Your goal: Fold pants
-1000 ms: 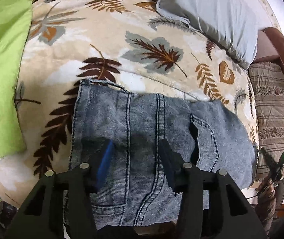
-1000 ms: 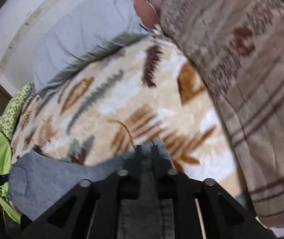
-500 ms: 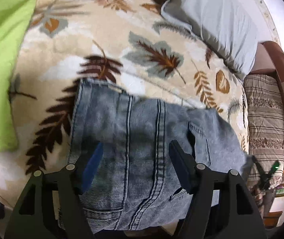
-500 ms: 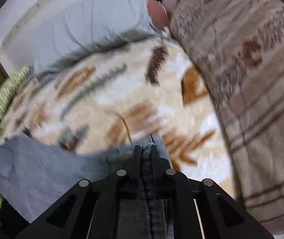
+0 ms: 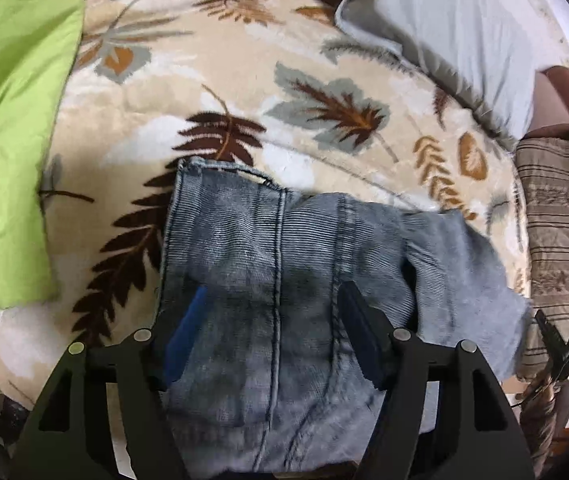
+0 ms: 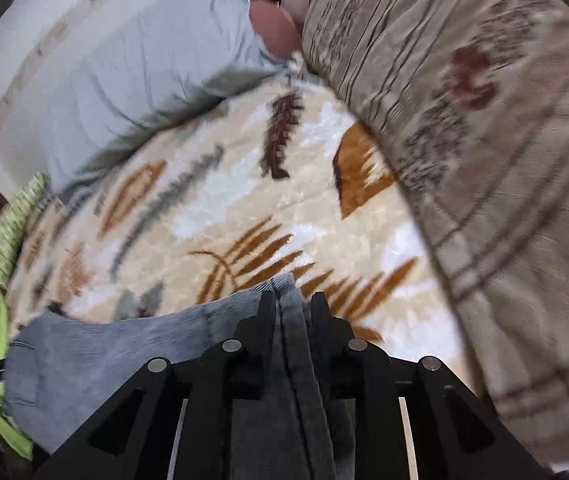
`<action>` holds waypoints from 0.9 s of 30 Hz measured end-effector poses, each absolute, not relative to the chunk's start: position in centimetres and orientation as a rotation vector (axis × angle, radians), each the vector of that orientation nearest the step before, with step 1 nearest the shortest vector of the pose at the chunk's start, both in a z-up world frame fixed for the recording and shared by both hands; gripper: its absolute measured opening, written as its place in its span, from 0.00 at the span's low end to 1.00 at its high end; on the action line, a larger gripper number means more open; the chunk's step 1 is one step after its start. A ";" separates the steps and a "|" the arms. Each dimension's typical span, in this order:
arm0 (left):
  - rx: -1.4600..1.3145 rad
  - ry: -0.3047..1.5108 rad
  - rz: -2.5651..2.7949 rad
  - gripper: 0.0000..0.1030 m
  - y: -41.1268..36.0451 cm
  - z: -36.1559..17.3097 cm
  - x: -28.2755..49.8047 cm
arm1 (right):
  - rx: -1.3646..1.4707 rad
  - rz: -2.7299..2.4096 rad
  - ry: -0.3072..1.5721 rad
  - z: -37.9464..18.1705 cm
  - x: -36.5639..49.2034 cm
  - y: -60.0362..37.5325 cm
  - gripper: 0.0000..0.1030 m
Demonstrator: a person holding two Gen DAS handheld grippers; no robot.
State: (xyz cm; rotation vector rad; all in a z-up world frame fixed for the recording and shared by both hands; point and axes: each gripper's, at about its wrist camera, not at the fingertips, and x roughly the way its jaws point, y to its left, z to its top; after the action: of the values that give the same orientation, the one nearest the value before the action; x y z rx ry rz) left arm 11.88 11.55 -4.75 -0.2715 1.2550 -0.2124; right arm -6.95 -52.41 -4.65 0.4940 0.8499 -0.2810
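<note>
Faded blue denim pants (image 5: 276,280) lie folded on a leaf-patterned blanket (image 5: 244,100). In the left wrist view my left gripper (image 5: 272,300) is open, its fingers spread wide above the denim and holding nothing. In the right wrist view my right gripper (image 6: 292,300) is shut on a bunched edge of the pants (image 6: 290,320), which passes between the fingers. The rest of the pants (image 6: 104,352) trails off to the left on the blanket. The right gripper also shows at the far right of the left wrist view (image 5: 560,340).
A green sheet (image 5: 8,120) lies along the left. A grey pillow (image 5: 444,20) sits at the back. A brown striped blanket (image 6: 484,160) is heaped on the right, close beside my right gripper.
The left gripper's fingers have spread wider above the denim. The right gripper has stayed shut on the pants edge and shifted it slightly over the blanket.
</note>
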 end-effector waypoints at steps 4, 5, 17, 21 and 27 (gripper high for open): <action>-0.322 1.217 -0.313 0.65 12.4 -2.7 9.4 | 0.563 -0.269 0.817 -3.7 -12.3 -51.8 0.33; -0.331 1.217 -0.333 0.65 12.6 -2.6 8.9 | 0.573 -0.272 0.819 -3.8 -13.1 -51.6 0.33; -0.133 1.248 -0.273 0.65 9.3 -5.7 6.3 | 0.707 -0.302 0.824 -8.2 -17.4 -49.5 0.16; 0.001 1.214 -0.231 0.66 8.0 -6.6 5.8 | 0.695 -0.329 0.853 -9.7 -18.0 -49.6 0.16; -0.038 1.221 -0.243 0.65 9.2 -5.2 5.5 | 0.690 -0.323 0.834 -7.5 -18.3 -49.3 0.23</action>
State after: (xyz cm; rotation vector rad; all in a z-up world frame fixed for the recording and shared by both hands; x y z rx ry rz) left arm 5.49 9.17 -5.20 -0.0380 1.2207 -0.2433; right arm -18.27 -49.27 -7.53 0.6903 0.8339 -0.3228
